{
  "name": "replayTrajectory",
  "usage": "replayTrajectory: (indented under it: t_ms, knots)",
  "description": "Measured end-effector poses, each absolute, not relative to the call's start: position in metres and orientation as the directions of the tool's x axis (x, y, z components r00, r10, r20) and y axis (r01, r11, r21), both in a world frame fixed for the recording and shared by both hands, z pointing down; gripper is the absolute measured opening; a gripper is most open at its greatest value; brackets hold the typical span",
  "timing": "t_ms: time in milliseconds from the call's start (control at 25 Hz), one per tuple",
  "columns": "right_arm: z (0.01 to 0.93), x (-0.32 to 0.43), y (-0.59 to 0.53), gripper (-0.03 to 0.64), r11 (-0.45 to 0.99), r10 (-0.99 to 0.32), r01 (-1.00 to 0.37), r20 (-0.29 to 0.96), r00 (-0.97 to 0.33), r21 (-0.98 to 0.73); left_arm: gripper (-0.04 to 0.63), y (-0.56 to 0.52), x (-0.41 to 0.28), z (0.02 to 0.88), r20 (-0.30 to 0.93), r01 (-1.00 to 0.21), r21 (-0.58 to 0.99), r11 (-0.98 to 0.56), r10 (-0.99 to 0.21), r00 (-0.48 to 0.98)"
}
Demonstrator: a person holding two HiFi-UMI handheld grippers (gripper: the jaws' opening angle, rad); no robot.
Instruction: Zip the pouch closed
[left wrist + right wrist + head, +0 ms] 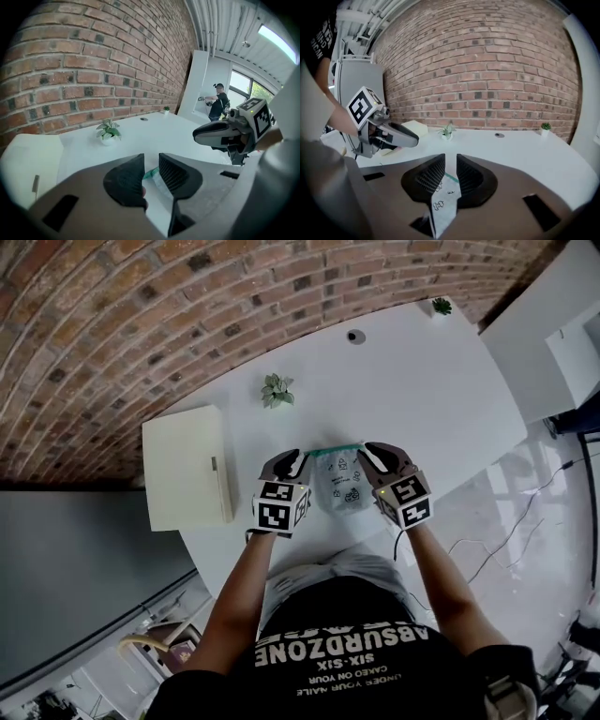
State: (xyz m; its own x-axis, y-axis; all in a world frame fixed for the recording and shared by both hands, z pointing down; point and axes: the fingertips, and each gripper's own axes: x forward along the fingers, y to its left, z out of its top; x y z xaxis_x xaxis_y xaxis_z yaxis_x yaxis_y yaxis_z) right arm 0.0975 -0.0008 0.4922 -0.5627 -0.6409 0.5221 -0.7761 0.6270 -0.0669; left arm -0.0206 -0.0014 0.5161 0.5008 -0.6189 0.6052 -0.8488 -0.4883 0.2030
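Head view, pouch [339,486]: flat on white table [422,381], centre of frame, green zip edge along its top.
Head view, left gripper [298,458]: tips at pouch's upper left corner; contact not discernible here.
Head view, right gripper [367,449]: tips at pouch's upper right corner.
Left gripper view, jaws: apart with clear gap; green zip edge visible through gap, lower centre; pads not pressing on it.
Left gripper view, surroundings: potted plant [108,132] left of centre, before brick wall.
Right gripper view, jaws: apart; printed pouch visible through gap, running to bottom of frame; nothing pinched.
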Motion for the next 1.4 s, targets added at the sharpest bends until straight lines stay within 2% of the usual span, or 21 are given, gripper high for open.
replayTrajectory:
  t_ms: [200,280,480,880,1400]
  knots:
    - [0.464,0.095,0.016,0.009,0.552,-0.714,-0.828,0.455,-0.532,-0.1,0.02,0.005,-0.014,0.484,0.535,-0.87,0.194,-0.453,-0.695,0.481]
    - [0.454,0.093,0.023,-0.002,0.538,-0.732,-0.836,0.433,-0.526,-0.105,0.011,0.008,-0.013,0.47,0.508,-0.874,0.198,-0.444,-0.716,0.479]
    - [0.432,0.086,0.039,-0.002,0.528,-0.752,-0.841,0.393,-0.529,-0.12,0.006,0.02,-0.009,0.447,0.49,-0.877,0.166,-0.451,-0.734,0.47]
    - [0.399,0.079,0.061,-0.002,0.511,-0.797,-0.856,0.328,-0.506,-0.079,0.006,0.042,0.005,0.417,0.438,-0.845,0.195,-0.498,-0.727,0.53]
    - [0.386,0.08,0.079,-0.002,0.493,-0.809,-0.866,0.323,-0.491,-0.083,0.006,0.06,0.015,0.405,0.414,-0.83,0.188,-0.524,-0.724,0.551]
